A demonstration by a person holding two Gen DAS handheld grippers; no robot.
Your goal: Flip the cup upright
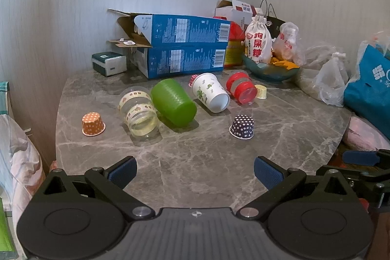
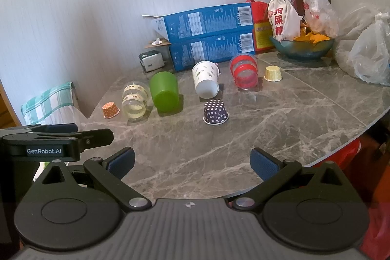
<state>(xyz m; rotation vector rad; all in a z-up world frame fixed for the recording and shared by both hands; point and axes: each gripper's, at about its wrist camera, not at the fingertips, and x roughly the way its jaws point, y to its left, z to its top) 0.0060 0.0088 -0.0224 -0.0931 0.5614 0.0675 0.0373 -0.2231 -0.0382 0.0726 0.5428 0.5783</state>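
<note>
Several cups lie on their sides on the grey marble table (image 1: 195, 157): a clear cup with patterned bands (image 1: 140, 111) (image 2: 135, 99), a green cup (image 1: 173, 101) (image 2: 164, 91), a white printed paper cup (image 1: 210, 91) (image 2: 206, 79) and a red-banded clear cup (image 1: 241, 87) (image 2: 243, 73). Small upside-down cups: orange dotted (image 1: 93, 124) (image 2: 111, 110), navy dotted (image 1: 242, 126) (image 2: 215, 111), yellow (image 1: 260, 91) (image 2: 273, 73). My left gripper (image 1: 195, 171) is open and empty near the front edge. My right gripper (image 2: 192, 162) is open and empty, also well short of the cups.
Two stacked blue boxes (image 1: 185, 45) (image 2: 209, 35), a tissue pack (image 1: 109, 63), a glass bowl with snacks (image 1: 270, 68) (image 2: 302, 46), a white cloth pouch (image 1: 258, 40) and plastic bags (image 1: 331, 79) (image 2: 370, 55) crowd the back and right. The wall lies behind.
</note>
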